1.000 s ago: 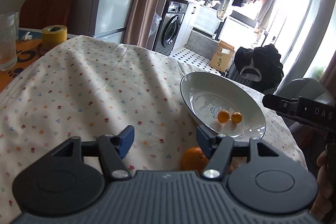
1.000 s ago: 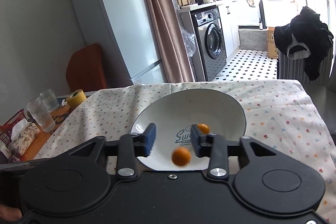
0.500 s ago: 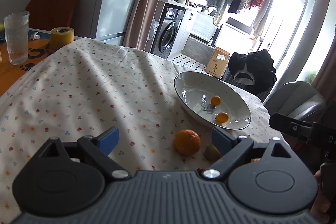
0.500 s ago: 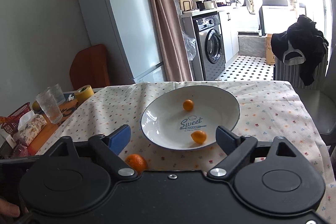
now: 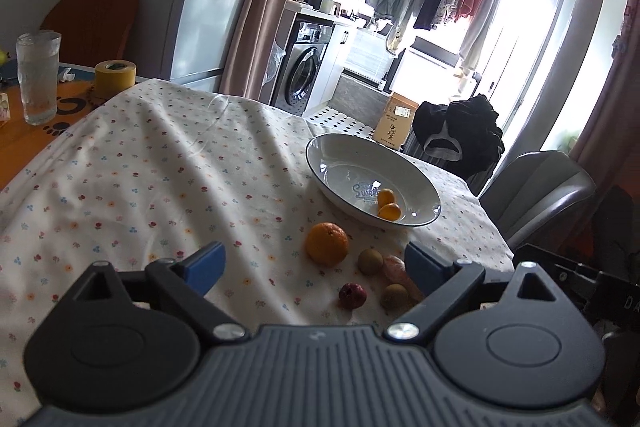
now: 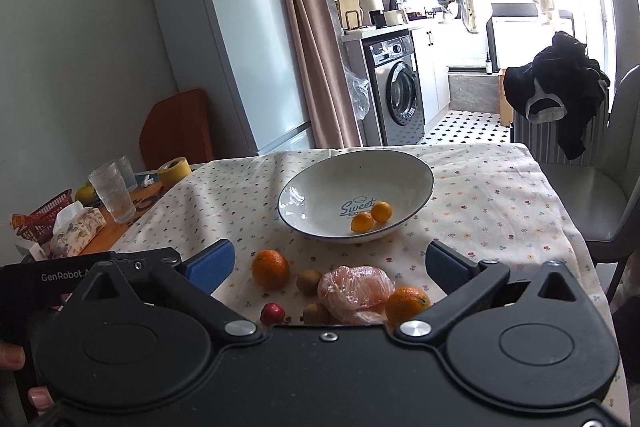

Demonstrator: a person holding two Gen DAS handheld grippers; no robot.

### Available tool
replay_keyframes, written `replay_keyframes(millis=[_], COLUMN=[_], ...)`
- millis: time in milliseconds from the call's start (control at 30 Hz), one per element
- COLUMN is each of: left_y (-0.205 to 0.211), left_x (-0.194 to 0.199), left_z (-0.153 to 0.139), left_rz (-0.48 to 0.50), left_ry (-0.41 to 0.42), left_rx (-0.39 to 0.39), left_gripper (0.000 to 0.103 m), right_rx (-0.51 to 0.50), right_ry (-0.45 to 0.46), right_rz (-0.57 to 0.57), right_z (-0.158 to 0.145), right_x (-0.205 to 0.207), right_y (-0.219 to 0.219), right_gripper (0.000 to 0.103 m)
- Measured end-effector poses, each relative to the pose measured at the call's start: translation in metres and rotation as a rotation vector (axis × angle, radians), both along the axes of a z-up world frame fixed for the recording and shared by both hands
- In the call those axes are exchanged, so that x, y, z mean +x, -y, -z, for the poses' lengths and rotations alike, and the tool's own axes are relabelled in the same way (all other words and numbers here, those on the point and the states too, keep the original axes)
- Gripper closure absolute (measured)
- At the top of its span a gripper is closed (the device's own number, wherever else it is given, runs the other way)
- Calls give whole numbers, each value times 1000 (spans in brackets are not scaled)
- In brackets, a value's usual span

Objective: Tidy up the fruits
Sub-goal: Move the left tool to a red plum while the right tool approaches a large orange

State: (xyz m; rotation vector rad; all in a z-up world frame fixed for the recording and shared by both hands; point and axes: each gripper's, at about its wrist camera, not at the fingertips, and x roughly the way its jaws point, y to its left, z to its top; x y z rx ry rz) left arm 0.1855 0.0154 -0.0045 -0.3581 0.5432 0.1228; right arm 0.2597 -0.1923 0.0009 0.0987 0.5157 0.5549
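Resting in the white bowl (image 6: 416, 173) are two small orange fruits (image 6: 372, 217), touching each other at about 5 o'clock from the printed lettering; this part of the task appears done.

The remaining fruit lies on the floral tablecloth (image 6: 492, 195), just outside the bowl at its 6 o'clock side in the right wrist view:
- one orange (image 6: 270, 268) at 7 o'clock of the bowl;
- a plastic-wrapped peeled fruit (image 6: 354, 287) at 6 o'clock, with a second orange (image 6: 406, 303) touching its right edge;
- two small brown fruits, one (image 6: 309, 281) beside the wrapped fruit and one (image 6: 316, 313) below it;
- a small red fruit (image 6: 273, 313) nearest the camera.

By this count, two pieces are placed and six are left.

The right gripper (image 6: 330, 263) has just been opening its jaws; they stand wide apart with nothing gripped, and the loose fruit shows in the gap below them. The left gripper (image 5: 312, 263) has likewise been opening and stands wide and empty, with the same orange (image 5: 327, 243) framed between its blue fingertips (image 5: 204, 265). Neither gripper touches any fruit.

At 9 o'clock of the cloth, on the bare table, stand a drinking glass (image 6: 112, 193) and a roll of yellow tape (image 6: 175, 171), well apart from the work.
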Motion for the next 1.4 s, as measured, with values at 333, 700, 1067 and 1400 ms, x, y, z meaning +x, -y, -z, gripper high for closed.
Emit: replay_keyframes(millis=[333, 700, 1067, 1400], left_y=[7, 9, 29, 57], left_x=[-21, -39, -46, -37], left_z=[4, 8, 18, 28], left_rz=[16, 61, 133, 203], left_ry=[-10, -23, -26, -11], left_rx=[9, 10, 31, 29], left_gripper=[6, 6, 6, 9], right_rx=[20, 8, -18, 7], right_ry=[-21, -42, -55, -48], right_rz=[6, 27, 26, 59], right_z=[4, 12, 30, 36], right_x=[-25, -44, -70, -70], right_y=[17, 32, 43, 67], right_gripper=[0, 0, 0, 0])
